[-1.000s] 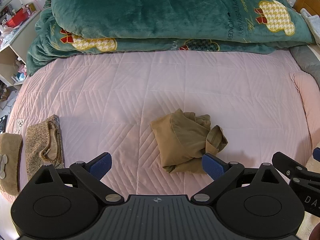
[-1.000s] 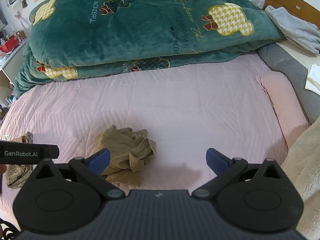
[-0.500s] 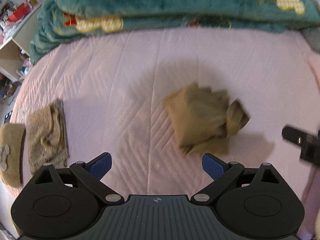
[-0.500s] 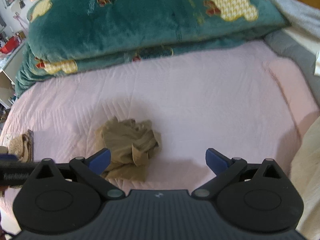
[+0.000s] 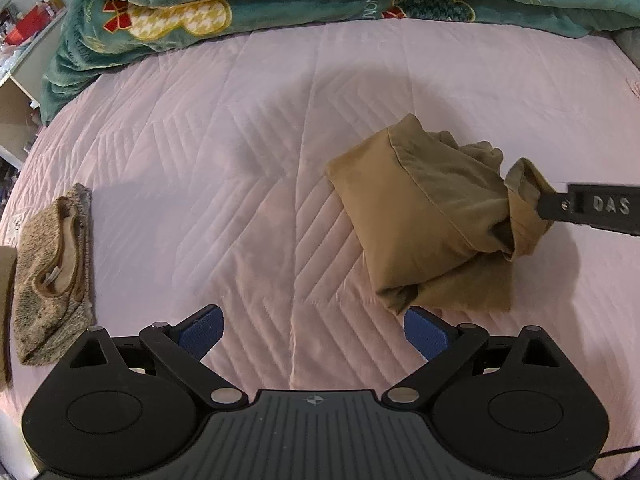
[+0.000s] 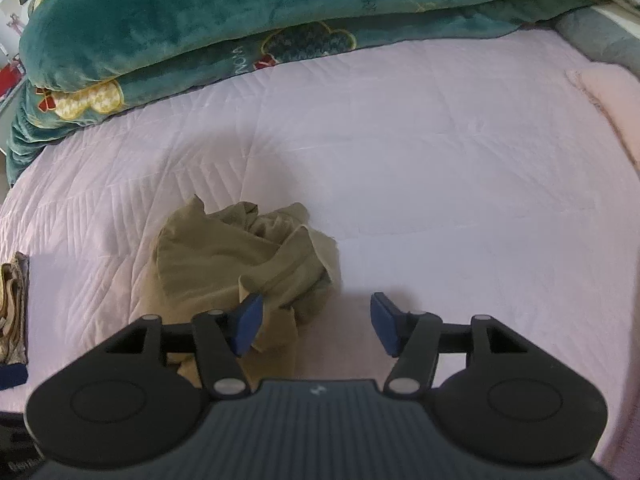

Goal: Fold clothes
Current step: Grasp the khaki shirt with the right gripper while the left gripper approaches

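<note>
Right wrist: tan garment (image 6: pixel 240 256) partly between closing right claw (image 6: pixel 314 322).

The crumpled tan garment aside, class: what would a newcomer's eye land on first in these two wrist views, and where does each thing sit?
A crumpled tan garment lies mid-bed on the pink quilted bedspread. Behind it, a folded teal plush blanket with houndstooth bears spans the far edge. The right gripper is closing at the garment's right side with cloth by its left pad, the left gripper hangs open near its front edge, and a folded speckled knit lies at far left.
</note>
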Motion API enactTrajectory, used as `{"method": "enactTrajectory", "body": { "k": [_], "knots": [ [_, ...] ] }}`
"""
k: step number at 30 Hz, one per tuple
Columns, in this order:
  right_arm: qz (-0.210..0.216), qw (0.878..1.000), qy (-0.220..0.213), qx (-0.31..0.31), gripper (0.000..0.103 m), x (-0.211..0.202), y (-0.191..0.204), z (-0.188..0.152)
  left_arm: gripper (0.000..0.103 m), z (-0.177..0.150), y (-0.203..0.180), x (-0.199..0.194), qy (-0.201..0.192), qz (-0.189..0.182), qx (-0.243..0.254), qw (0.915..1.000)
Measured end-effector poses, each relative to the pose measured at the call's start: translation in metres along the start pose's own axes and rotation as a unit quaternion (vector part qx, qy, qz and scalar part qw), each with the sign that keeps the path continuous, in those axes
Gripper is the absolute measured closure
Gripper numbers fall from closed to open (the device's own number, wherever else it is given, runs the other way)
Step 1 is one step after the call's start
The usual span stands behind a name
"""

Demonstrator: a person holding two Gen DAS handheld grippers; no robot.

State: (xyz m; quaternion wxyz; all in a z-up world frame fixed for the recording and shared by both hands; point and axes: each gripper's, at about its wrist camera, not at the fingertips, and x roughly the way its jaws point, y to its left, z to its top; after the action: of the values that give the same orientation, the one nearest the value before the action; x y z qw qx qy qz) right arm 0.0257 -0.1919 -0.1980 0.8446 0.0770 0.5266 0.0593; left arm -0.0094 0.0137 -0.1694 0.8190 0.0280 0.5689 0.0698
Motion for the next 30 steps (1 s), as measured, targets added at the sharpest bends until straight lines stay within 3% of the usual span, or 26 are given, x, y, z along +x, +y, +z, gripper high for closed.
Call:
{"method": "enactTrajectory", "body": {
  "k": [5, 13, 15, 16, 19, 21, 22, 23, 26, 30],
  "knots": [
    [-0.007, 1.0, 0.008, 0.005, 0.026, 0.021, -0.003, 0.005, 0.005, -0.002, -0.004, 0.012, 0.008, -0.007, 0.0, 0.9999],
    [0.031, 0.999, 0.011, 0.034, 0.025, 0.032, -0.005, 0.013, 0.005, -0.003, 0.009, 0.013, 0.007, -0.001, -0.024, 0.9997],
    [0.028, 0.999, 0.013, 0.03, 0.025, 0.035, -0.002, 0.014, 0.005, -0.002, 0.009, 0.015, 0.008, 0.0, -0.02, 0.9998],
    [0.024, 0.999, 0.021, 0.025, 0.025, 0.038, -0.001, 0.014, 0.005, -0.001, 0.008, 0.018, 0.012, 0.013, -0.046, 0.9988],
    [0.022, 0.999, 0.034, 0.031, 0.025, 0.047, 0.0, 0.012, 0.005, 0.003, 0.004, 0.025, 0.009, 0.015, -0.035, 0.9992],
    [0.03, 0.999, 0.032, 0.032, 0.03, 0.049, 0.0, 0.012, 0.005, 0.008, 0.001, 0.029, 0.004, 0.014, -0.029, 0.9995],
    [0.036, 0.998, 0.033, 0.034, 0.042, 0.05, 0.0, 0.011, 0.005, 0.01, 0.001, 0.028, 0.0, 0.013, -0.033, 0.9994],
    [0.045, 0.998, 0.035, 0.037, 0.067, 0.051, -0.001, 0.011, 0.005, 0.012, 0.002, 0.028, -0.002, 0.011, -0.039, 0.9992],
    [0.053, 0.998, 0.027, 0.038, 0.092, 0.047, 0.001, 0.009, 0.005, 0.014, 0.004, 0.029, -0.004, 0.003, -0.044, 0.999],
    [0.057, 0.998, 0.008, 0.033, 0.095, 0.034, 0.005, 0.011, 0.006, 0.014, 0.007, 0.033, -0.017, -0.013, -0.043, 0.9988]
  ]
}}
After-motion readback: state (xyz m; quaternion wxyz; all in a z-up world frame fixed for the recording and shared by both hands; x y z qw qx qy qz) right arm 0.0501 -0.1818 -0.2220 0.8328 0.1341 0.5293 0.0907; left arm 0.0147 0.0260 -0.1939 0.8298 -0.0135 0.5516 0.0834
